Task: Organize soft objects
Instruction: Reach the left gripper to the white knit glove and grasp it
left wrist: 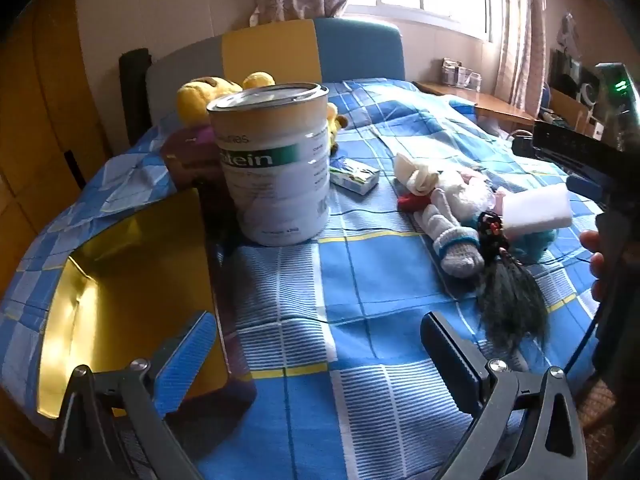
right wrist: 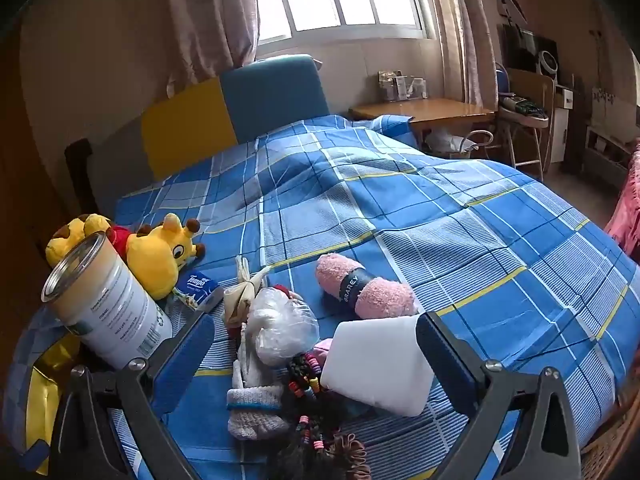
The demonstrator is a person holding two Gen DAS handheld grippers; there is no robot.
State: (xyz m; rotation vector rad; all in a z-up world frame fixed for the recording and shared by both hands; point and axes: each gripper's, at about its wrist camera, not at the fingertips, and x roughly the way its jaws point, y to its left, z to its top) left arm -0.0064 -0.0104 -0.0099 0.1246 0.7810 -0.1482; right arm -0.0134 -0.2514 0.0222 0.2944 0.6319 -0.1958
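1. Left wrist view: the left gripper [left wrist: 318, 350] hangs low over the blue checked bedspread [left wrist: 360, 288] with its jaws spread wide and nothing between them. Its blue-padded finger sits just in front of an open gold-lined box [left wrist: 132, 280].
2. Behind the box stands an upright white tin [left wrist: 276, 164], and a yellow plush toy [left wrist: 216, 92] lies behind that. A small tissue pack [left wrist: 354, 174] lies just right of the tin.
3. Further right is the heap of soft things: a rolled white sock [left wrist: 448, 236] with a blue band, and a dark tassel [left wrist: 508, 300] beside it. The right gripper [left wrist: 580, 184] enters from the right edge, and a white sponge block [left wrist: 536, 210] sits at its tip; whether it is gripped cannot be told here.
4. Right wrist view: the right gripper [right wrist: 316, 354] is wide open over the heap. The white sponge block [right wrist: 376, 364] touches the inner face of the right finger only, so it is not clamped.
5. A pink yarn skein [right wrist: 364, 286] lies just beyond the sponge, and a clear plastic bag [right wrist: 280, 328] lies left of it.
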